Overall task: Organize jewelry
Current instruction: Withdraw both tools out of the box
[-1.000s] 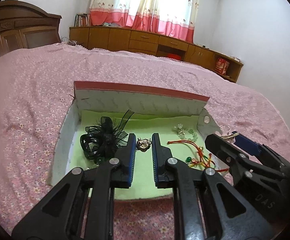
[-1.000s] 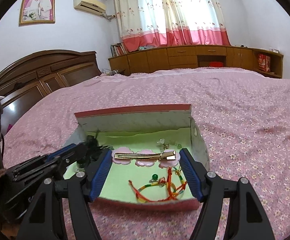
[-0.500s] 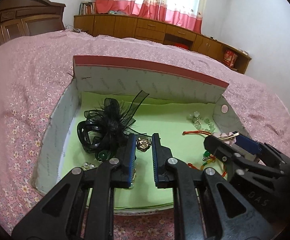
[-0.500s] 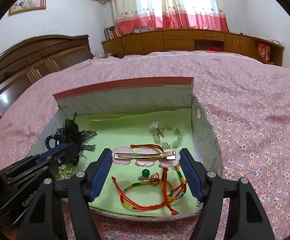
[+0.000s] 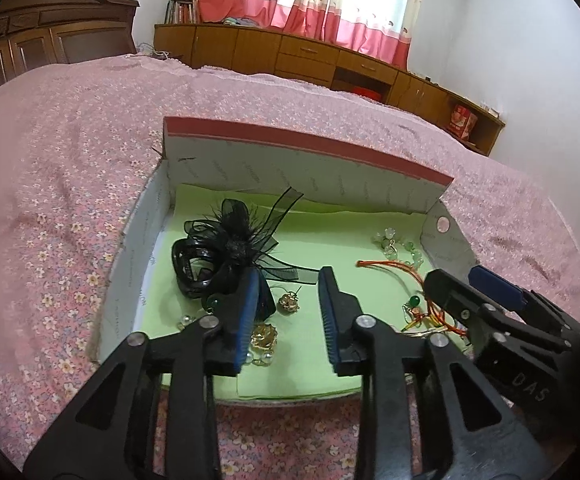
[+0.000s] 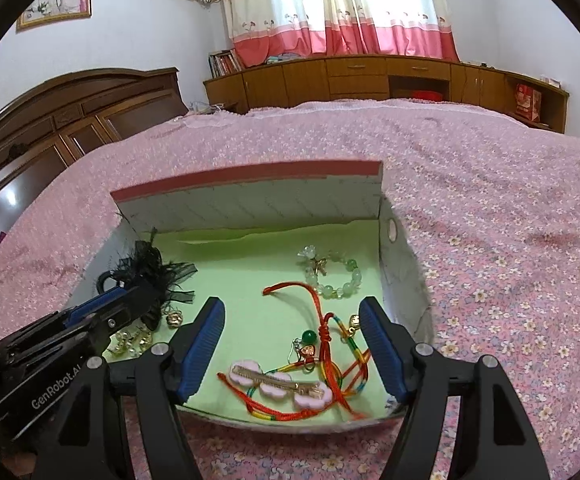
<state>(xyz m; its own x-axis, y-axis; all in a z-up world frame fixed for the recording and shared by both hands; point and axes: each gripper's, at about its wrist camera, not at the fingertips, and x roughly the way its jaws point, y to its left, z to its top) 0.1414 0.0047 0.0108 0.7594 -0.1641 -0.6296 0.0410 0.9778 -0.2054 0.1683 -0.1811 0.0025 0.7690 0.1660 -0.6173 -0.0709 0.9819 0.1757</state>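
A cardboard box (image 5: pixel 309 176) with a green liner sits on the bed. My left gripper (image 5: pixel 290 276) hangs over its front. Its jaws are opening, and a small gold earring (image 5: pixel 290 303) lies loose on the liner between them. Beside it are a black mesh hair claw (image 5: pixel 226 248) and a gold pearl piece (image 5: pixel 264 338). My right gripper (image 6: pixel 291 306) stands open over the box's right half (image 6: pixel 250 208). Below it a pink flower hair clip (image 6: pixel 280 384) rests on a red and multicoloured cord bracelet (image 6: pixel 325 336). A green bead bracelet (image 6: pixel 333 276) lies further back.
The pink floral bedspread (image 6: pixel 489 220) surrounds the box on all sides. A dark wooden headboard (image 6: pixel 70 120) stands to the left. Low wooden cabinets (image 6: pixel 369 76) under curtains line the far wall. The two grippers sit close side by side over the box.
The left jaws have parted and the gold earring has dropped from their tips onto the liner. The pink clip has left the right fingers and now lies on the cord bracelet.
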